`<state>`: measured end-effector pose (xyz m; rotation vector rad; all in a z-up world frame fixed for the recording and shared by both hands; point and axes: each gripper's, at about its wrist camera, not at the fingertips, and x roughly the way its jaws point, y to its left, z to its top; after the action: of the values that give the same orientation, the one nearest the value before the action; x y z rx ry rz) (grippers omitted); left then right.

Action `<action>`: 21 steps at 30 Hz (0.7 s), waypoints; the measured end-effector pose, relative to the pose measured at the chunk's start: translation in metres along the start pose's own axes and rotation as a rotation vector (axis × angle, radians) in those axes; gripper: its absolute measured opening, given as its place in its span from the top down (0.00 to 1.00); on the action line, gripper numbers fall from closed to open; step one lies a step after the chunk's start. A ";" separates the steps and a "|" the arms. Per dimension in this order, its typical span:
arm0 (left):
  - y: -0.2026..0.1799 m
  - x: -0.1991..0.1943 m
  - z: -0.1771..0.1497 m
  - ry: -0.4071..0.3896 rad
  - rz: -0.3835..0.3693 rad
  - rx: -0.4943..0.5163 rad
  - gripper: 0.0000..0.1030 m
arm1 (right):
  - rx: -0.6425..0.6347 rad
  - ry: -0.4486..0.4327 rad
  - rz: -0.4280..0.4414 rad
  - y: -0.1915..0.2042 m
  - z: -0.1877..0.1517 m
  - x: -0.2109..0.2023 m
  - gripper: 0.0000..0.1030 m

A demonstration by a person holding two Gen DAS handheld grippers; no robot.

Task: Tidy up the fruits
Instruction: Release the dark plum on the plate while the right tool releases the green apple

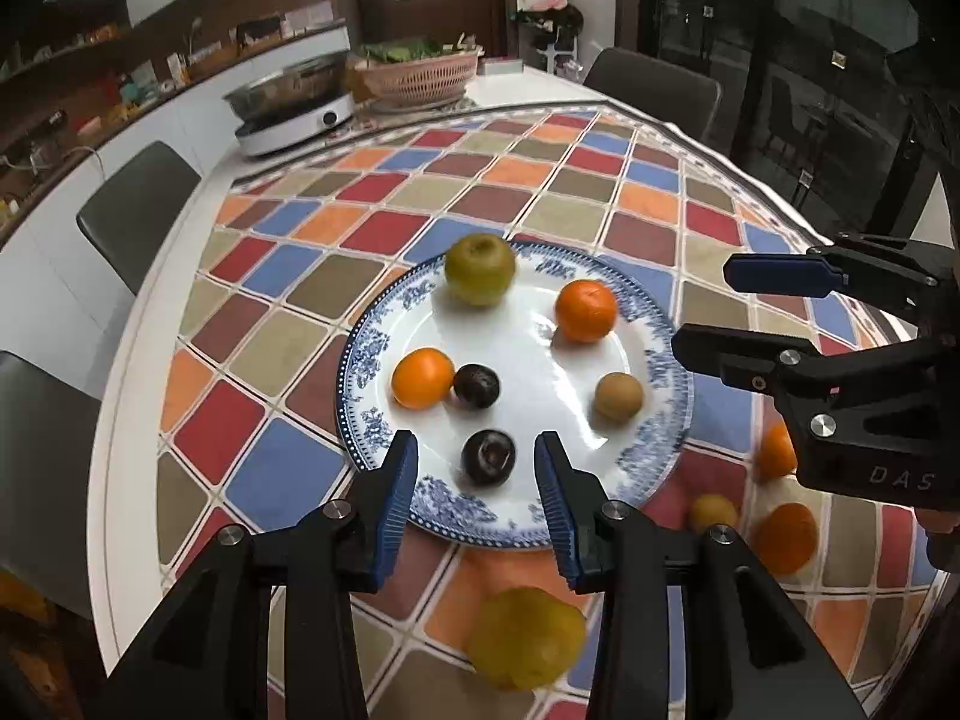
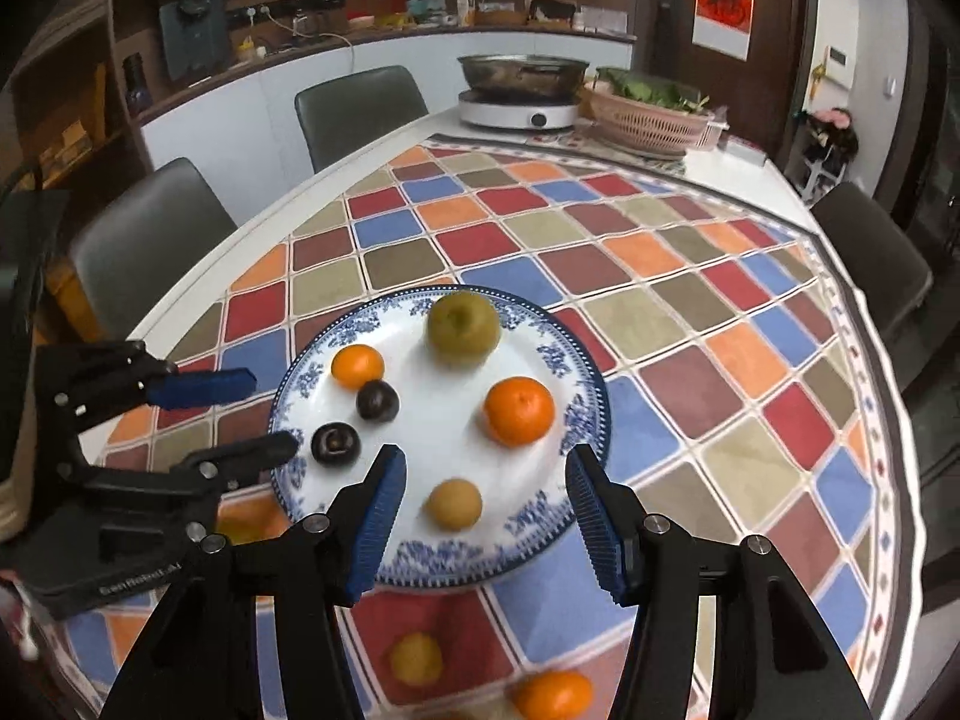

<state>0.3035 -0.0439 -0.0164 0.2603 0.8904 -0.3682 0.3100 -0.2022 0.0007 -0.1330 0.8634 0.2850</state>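
A blue-and-white plate (image 1: 660, 360) (image 2: 576, 414) holds a green apple (image 1: 479, 269) (image 2: 462, 321), two oranges (image 1: 585, 309) (image 1: 422, 386), two dark plums (image 1: 476, 385) (image 1: 488, 456) and a brown kiwi (image 1: 619, 397) (image 2: 454, 503). My left gripper (image 1: 477, 450) is open, its fingers either side of the near plum (image 2: 335, 444), above the plate's near rim. My right gripper (image 2: 485, 465) is open and empty above the kiwi; it shows at the right in the left wrist view (image 1: 702, 306). Loose on the cloth lie a yellow-green fruit (image 1: 525, 636), oranges (image 1: 783, 528) (image 2: 552, 693) and a small yellow fruit (image 1: 712, 513) (image 2: 416, 658).
The table has a checkered cloth (image 1: 360, 228). At its far end stand an induction cooker with a steel pot (image 1: 294, 108) (image 2: 522, 90) and a pink basket of greens (image 1: 420, 75) (image 2: 654, 114). Dark chairs (image 1: 138, 204) (image 2: 360, 108) ring the table.
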 end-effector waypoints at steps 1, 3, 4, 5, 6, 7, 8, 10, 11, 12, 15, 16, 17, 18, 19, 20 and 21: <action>-0.002 -0.005 -0.001 -0.008 0.005 -0.001 0.61 | -0.001 -0.008 -0.001 0.000 -0.002 -0.006 0.45; -0.006 -0.018 -0.002 -0.035 -0.002 -0.011 0.58 | 0.009 -0.023 0.000 0.000 -0.005 -0.017 0.45; -0.008 -0.024 -0.003 -0.044 -0.003 -0.017 0.55 | 0.017 -0.031 0.004 0.000 -0.007 -0.023 0.45; -0.010 -0.030 -0.005 -0.056 -0.001 -0.022 0.53 | 0.024 -0.036 0.009 0.000 -0.009 -0.028 0.45; -0.011 -0.035 -0.006 -0.064 0.000 -0.023 0.53 | 0.028 -0.040 0.014 0.000 -0.010 -0.034 0.45; -0.013 -0.040 -0.007 -0.070 0.002 -0.024 0.53 | 0.032 -0.044 0.017 0.001 -0.012 -0.037 0.45; -0.016 -0.046 -0.009 -0.076 0.003 -0.023 0.53 | 0.037 -0.049 0.021 0.002 -0.014 -0.043 0.45; -0.018 -0.053 -0.013 -0.083 0.005 -0.020 0.51 | 0.044 -0.053 0.019 0.003 -0.018 -0.051 0.45; -0.020 -0.057 -0.014 -0.085 0.007 -0.017 0.49 | 0.045 -0.054 0.017 0.003 -0.020 -0.053 0.45; -0.021 -0.062 -0.017 -0.087 0.016 -0.014 0.48 | 0.047 -0.055 0.012 0.004 -0.022 -0.057 0.45; -0.022 -0.074 -0.021 -0.103 0.027 -0.008 0.46 | 0.057 -0.053 -0.007 0.007 -0.027 -0.067 0.45; -0.022 -0.079 -0.023 -0.107 0.033 -0.008 0.43 | 0.064 -0.050 -0.011 0.008 -0.028 -0.070 0.45; -0.023 -0.084 -0.024 -0.113 0.040 -0.008 0.42 | 0.069 -0.048 -0.015 0.008 -0.030 -0.074 0.45; -0.024 -0.089 -0.027 -0.121 0.041 -0.003 0.42 | 0.074 -0.049 -0.020 0.010 -0.032 -0.078 0.45; -0.025 -0.093 -0.029 -0.125 0.046 0.001 0.40 | 0.076 -0.050 -0.022 0.011 -0.033 -0.080 0.45; -0.026 -0.095 -0.031 -0.127 0.051 0.003 0.37 | 0.077 -0.050 -0.026 0.012 -0.036 -0.083 0.45; -0.026 -0.098 -0.034 -0.128 0.057 0.005 0.36 | 0.079 -0.049 -0.031 0.014 -0.038 -0.085 0.45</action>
<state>0.2126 -0.0345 0.0390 0.2629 0.7549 -0.3306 0.2256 -0.2146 0.0412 -0.0650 0.8221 0.2242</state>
